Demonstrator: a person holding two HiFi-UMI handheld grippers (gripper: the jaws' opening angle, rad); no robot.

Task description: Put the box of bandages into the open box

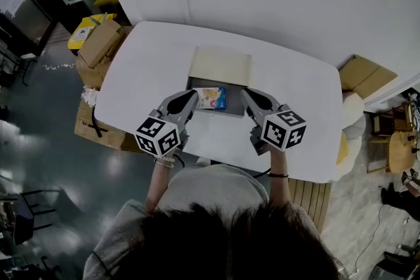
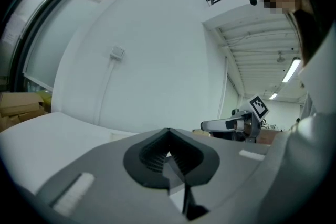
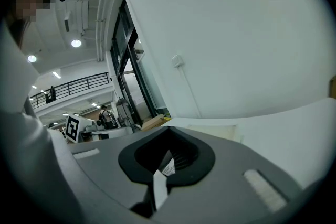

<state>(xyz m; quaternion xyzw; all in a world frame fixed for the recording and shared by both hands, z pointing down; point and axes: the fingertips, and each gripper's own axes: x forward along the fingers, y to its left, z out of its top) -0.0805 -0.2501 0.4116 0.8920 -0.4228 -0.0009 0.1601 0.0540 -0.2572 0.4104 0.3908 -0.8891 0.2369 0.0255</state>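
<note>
The box of bandages (image 1: 210, 98), small and mostly blue (print unreadable), lies flat inside the open box (image 1: 220, 66). The left gripper (image 1: 191, 97) and right gripper (image 1: 245, 95) flank it, jaws closed and empty.

Cardboard boxes (image 1: 98, 49) sit on the floor beside the white table (image 1: 295, 95).
</note>
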